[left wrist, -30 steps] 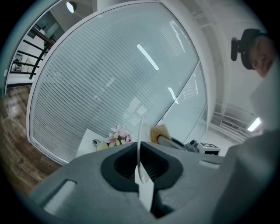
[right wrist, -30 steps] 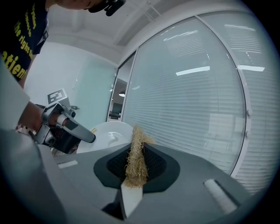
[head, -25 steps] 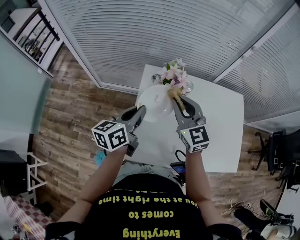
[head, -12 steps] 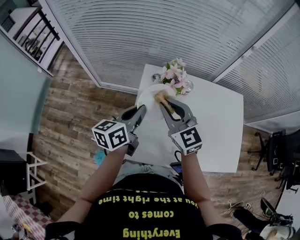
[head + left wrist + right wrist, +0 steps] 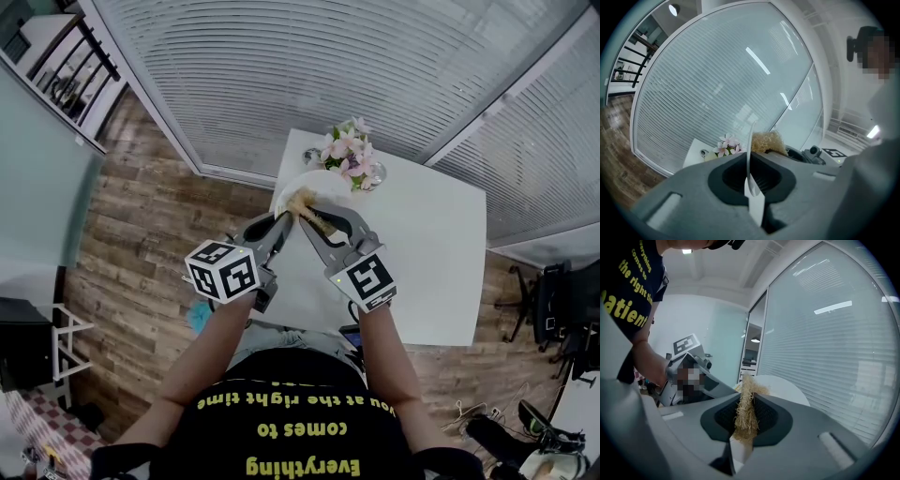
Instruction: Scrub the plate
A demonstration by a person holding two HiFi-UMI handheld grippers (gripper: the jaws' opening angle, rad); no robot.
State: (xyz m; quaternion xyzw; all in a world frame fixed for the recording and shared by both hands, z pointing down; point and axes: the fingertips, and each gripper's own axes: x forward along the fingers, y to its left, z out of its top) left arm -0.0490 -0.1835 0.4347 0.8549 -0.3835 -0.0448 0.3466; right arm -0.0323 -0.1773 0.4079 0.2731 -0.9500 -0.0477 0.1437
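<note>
Head view: left gripper (image 5: 281, 223) holds the white plate (image 5: 321, 182) by its rim, tilted up over the tabletop (image 5: 422, 253) edge. The right gripper (image 5: 305, 208) brings a straw scrubber (image 5: 302, 198) to it.
Left gripper view: fingers (image 5: 733, 177) clamped on the thin rim. The plate looks stiff, slick and breakable, so hold the rim firmly.
Right gripper view: fingers (image 5: 766, 416) pinch the soft, light scrubber.

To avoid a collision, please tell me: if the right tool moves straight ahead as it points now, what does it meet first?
Most likely the white plate, held by the left tool. The straw scrubber in its jaws would reach it first. Depth is unclear.
</note>
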